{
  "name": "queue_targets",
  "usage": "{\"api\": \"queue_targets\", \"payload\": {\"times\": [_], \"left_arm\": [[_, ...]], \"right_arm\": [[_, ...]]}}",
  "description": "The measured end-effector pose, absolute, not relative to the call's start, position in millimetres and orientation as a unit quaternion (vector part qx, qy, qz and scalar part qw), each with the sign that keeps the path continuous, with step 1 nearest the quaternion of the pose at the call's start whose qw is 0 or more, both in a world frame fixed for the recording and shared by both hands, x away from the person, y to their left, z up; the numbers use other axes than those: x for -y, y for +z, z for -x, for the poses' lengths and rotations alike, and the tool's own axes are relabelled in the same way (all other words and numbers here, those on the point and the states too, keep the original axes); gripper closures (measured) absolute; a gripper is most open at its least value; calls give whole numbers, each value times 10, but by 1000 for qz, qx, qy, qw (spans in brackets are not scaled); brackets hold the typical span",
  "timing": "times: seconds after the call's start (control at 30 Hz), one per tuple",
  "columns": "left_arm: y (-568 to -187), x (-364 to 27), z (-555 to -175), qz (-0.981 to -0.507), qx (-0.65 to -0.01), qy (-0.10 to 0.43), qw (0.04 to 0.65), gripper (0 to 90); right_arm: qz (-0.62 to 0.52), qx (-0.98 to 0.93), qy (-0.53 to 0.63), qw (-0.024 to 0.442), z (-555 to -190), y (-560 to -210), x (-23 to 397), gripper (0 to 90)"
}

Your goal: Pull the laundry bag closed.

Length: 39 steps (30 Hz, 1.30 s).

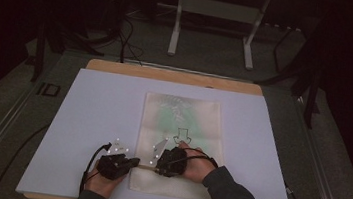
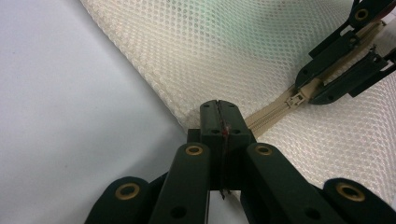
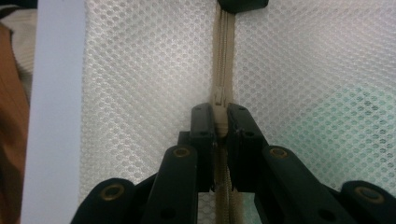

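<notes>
A cream mesh bag lies flat on the white board, with something green showing faintly through it. A beige zipper runs across its near end. My left gripper is shut on the zipper's end at the bag's left edge, its jaws pressed together. Just to the right, my right gripper is shut on the zipper pull, with the closed zipper running on ahead of it. The two grippers face each other a short way apart. In the left gripper view the slider sits at the right gripper's jaw tips.
The white board rests on a wooden table, whose edge shows at the far side. Bare board lies left and right of the bag. Beyond the table stand a white metal frame and cables on a dark floor.
</notes>
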<state>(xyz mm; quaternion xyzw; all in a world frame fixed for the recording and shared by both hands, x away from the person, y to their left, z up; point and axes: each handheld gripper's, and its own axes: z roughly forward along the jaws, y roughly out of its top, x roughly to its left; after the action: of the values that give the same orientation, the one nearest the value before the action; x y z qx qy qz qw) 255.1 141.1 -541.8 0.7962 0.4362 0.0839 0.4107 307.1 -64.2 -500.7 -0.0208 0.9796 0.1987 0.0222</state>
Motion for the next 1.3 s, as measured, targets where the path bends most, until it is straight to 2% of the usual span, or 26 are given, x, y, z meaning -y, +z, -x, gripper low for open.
{"api": "queue_targets", "payload": {"times": [1.3], "left_arm": [[-5419,-1413,-2553,-796,-437,82,411,895]], "right_arm": [[13,-982,189,17,-3091,-4985,841,822]]}}
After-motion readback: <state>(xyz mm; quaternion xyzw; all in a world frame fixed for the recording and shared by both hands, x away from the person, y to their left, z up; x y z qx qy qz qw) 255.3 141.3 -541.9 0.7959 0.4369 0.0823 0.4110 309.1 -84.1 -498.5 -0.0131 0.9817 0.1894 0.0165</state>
